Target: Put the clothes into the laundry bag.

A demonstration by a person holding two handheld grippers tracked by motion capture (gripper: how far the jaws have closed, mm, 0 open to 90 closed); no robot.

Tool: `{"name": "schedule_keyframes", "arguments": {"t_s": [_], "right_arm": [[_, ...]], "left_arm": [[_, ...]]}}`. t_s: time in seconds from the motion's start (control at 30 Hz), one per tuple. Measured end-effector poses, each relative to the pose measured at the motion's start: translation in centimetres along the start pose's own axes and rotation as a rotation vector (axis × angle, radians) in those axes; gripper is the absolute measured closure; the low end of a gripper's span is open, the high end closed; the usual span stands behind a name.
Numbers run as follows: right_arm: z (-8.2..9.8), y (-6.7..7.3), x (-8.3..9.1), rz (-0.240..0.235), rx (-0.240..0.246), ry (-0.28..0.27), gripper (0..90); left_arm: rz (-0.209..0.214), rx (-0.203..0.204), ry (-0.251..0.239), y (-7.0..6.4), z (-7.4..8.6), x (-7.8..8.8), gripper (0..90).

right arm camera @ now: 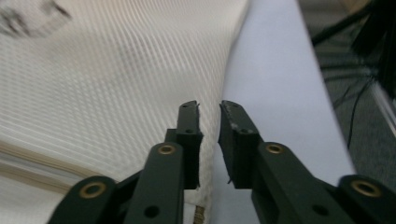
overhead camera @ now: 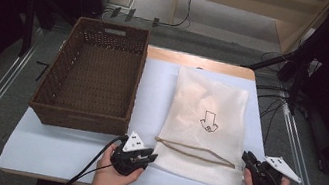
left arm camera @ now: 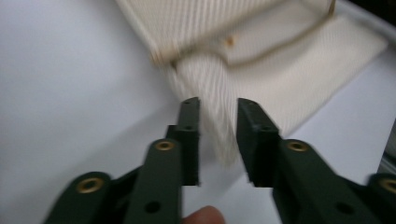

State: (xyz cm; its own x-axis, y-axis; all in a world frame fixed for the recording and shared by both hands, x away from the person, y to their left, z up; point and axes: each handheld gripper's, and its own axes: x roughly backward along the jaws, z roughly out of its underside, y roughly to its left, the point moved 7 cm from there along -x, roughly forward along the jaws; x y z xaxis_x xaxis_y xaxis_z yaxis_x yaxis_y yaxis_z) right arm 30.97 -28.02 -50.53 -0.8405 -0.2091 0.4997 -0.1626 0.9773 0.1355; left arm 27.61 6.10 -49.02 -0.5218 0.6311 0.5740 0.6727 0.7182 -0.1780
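On the near half of the table [overhead camera: 66,152] you have the mesh bag [overhead camera: 205,124] lying flat, its drawstring end towards you, with your two hand-held grippers set at its near corners. Your left hand-held gripper [overhead camera: 147,158] has a bunched fold of the bag's edge between its jaws; they look almost closed on it, though a small gap shows on either side of the cloth, so the pinch seems not yet firm. Your right hand-held gripper [right arm camera: 208,109] sits at the bag's right edge with its jaws slightly spread and nothing between them; the cloth lies just to the left of them.

Taking both corners like this would probably let you lift the bag evenly or pull its mouth apart. The cord [overhead camera: 193,150] runs across the near end, between your hands, and may catch. To the left, well clear of the bag, stands a wicker basket [overhead camera: 52,84], seemingly empty; nothing lies between it and the bag.
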Motion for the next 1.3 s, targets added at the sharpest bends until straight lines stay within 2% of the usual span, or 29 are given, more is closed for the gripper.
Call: {"name": "schedule_keyframes", "arguments": {"t_s": [0.07, 0.1, 0.13, 0.23, 0.27, 0.33, 0.37, 0.4, 0.5, 0.6, 0.67, 0.7, 0.83, 0.9, 1.0, 1.1, 1.17, 1.3], "right_arm": [[-1.1, 0.7, 1.3, -0.038, -0.003, -0.083, 76.3], [-1.4, 1.1, 1.6, -0.061, -0.010, -0.104, 77.2], [-1.6, 1.9, 1.9, -0.105, -0.007, -0.120, 78.8], [-1.5, 4.3, 1.4, -0.214, 0.007, -0.101, 80.7], [-1.2, 5.2, 1.0, -0.243, 0.026, -0.084, 81.8], [-0.7, 6.3, 0.5, -0.284, 0.050, -0.054, 83.2], [-0.5, 6.7, 0.3, -0.291, 0.056, -0.035, 84.1], [-0.1, 7.0, -0.1, -0.296, 0.072, 0.001, 84.3], [1.4, 7.2, -1.0, -0.309, 0.077, 0.097, 84.3], [2.6, 6.8, -1.9, -0.276, 0.083, 0.174, 85.7], [2.9, 6.5, -2.1, -0.253, 0.079, 0.191, 86.5], [2.9, 6.2, -2.2, -0.238, 0.072, 0.202, 87.4], [2.9, 5.8, -2.2, -0.219, 0.079, 0.198, 87.3], [2.9, 5.8, -2.1, -0.224, 0.083, 0.190, 83.7], [2.6, 6.0, -1.6, -0.257, 0.090, 0.138, 71.8], [2.1, 5.9, -1.1, -0.256, 0.109, 0.083, 57.5], [1.7, 5.7, -0.6, -0.258, 0.104, 0.050, 46.8], [1.2, 5.2, -0.1, -0.247, 0.110, 0.026, 33.0]], "left_arm": [[-0.007, -0.001, -0.047, -0.1, -1.3, 0.2, 64.8], [-0.009, 0.006, -0.068, -0.2, -2.1, 0.0, 64.1], [-0.010, 0.009, -0.077, -0.3, -2.5, -0.2, 63.3], [-0.041, 0.008, -0.117, -0.6, -3.8, -2.3, 62.8], [-0.044, 0.012, -0.112, -0.7, -3.8, -2.9, 61.7], [-0.056, 0.007, -0.078, -0.6, -3.5, -4.2, 63.7], [-0.070, 0.008, -0.039, -0.3, -3.0, -5.1, 64.8], [-0.080, 0.009, -0.003, -0.1, -2.5, -5.6, 67.5], [-0.104, 0.011, 0.058, 0.7, -1.3, -6.2, 75.3], [-0.115, -0.013, 0.080, 1.0, -0.8, -6.1, 81.8], [-0.126, -0.037, 0.087, 1.2, -0.6, -6.0, 85.0], [-0.123, -0.033, 0.085, 1.2, -0.5, -5.9, 85.5], [-0.104, -0.022, 0.074, 1.3, -0.5, -5.6, 84.7], [-0.064, -0.029, 0.053, 1.0, -0.5, -5.1, 76.9], [-0.033, -0.065, 0.008, 0.5, -0.4, -3.8, 61.8], [0.005, -0.034, -0.050, 0.5, -0.3, -2.4, 56.4], [0.019, -0.022, -0.069, 0.8, -0.2, -1.7, 48.8], [0.035, -0.016, -0.103, 1.1, 0.2, -0.4, 34.5]]}}
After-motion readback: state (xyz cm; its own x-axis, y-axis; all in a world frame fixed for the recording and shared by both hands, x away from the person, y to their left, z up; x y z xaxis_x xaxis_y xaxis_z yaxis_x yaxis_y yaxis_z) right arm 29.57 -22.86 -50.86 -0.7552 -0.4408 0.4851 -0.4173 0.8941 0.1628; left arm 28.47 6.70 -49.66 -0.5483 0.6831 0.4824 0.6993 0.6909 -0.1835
